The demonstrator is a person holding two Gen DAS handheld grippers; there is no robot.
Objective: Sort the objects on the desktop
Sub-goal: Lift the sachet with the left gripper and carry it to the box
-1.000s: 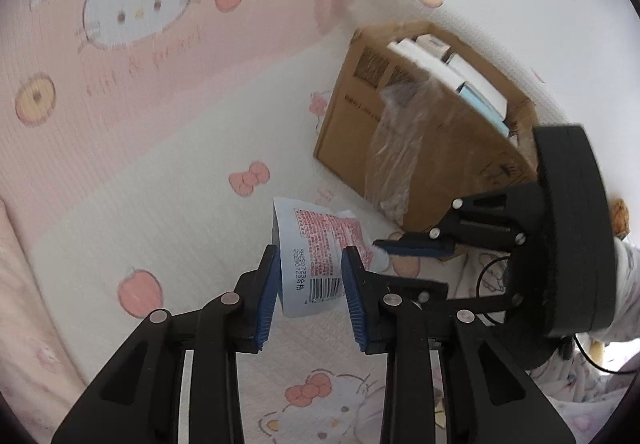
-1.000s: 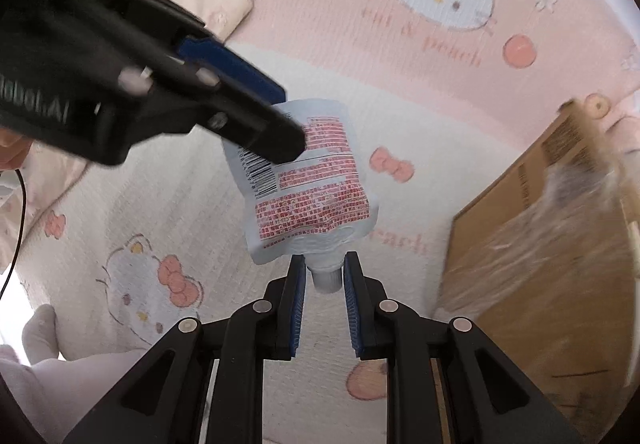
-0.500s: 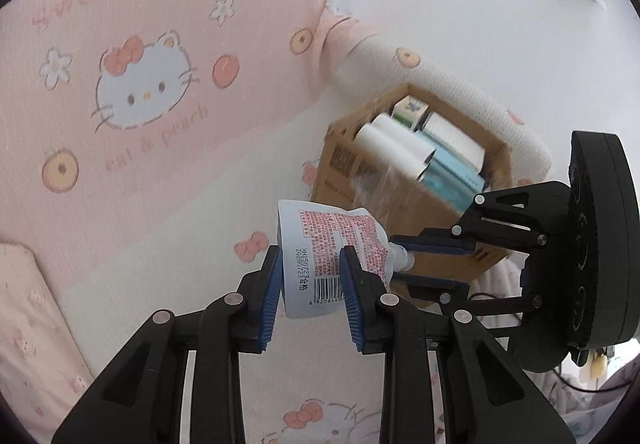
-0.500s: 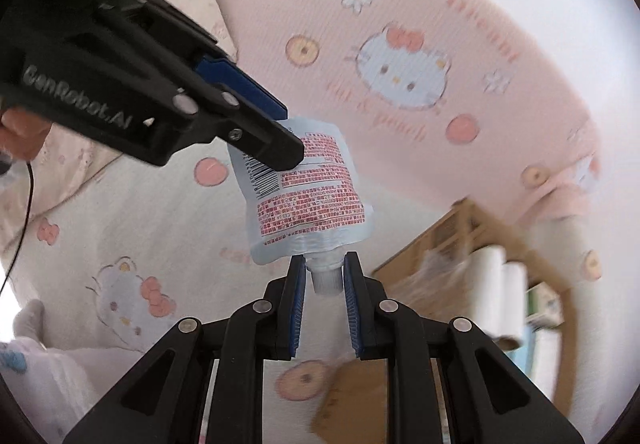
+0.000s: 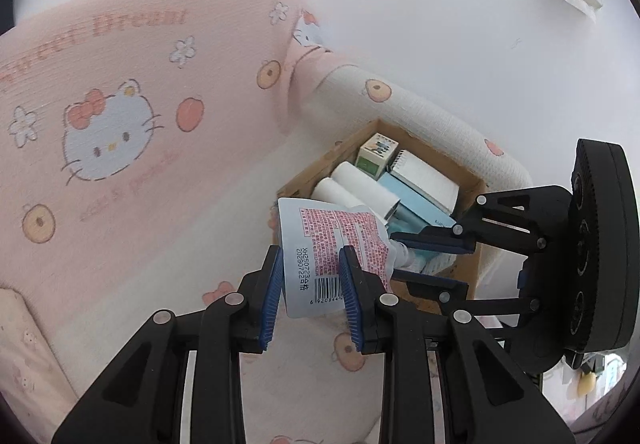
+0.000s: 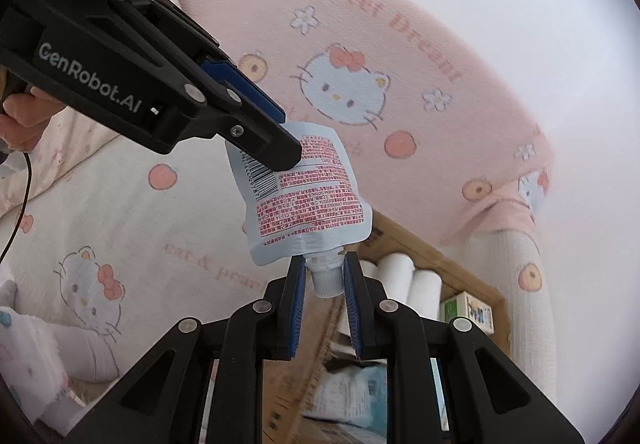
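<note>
A pale blue spout pouch (image 5: 320,240) with red print and a barcode hangs in the air between both grippers. My left gripper (image 5: 310,264) is shut on its flat bottom end. My right gripper (image 6: 323,276) is shut on its white screw cap (image 6: 326,282); it shows in the left wrist view as a black arm (image 5: 516,232) coming in from the right. The left gripper's arm (image 6: 160,92) enters the right wrist view from the upper left. An open cardboard box (image 5: 436,160) lies just beyond and below the pouch.
The box holds white rolls (image 5: 356,188), a spiral notebook (image 5: 428,176), a small printed carton (image 5: 376,156) and blue packs. It sits on a pink and white cartoon-cat blanket (image 5: 120,116) by a white wall. A person's hand (image 6: 24,112) grips the left handle.
Both grippers have risen with the pouch held between them. The cardboard box has come from side-on into view from above, showing its contents.
</note>
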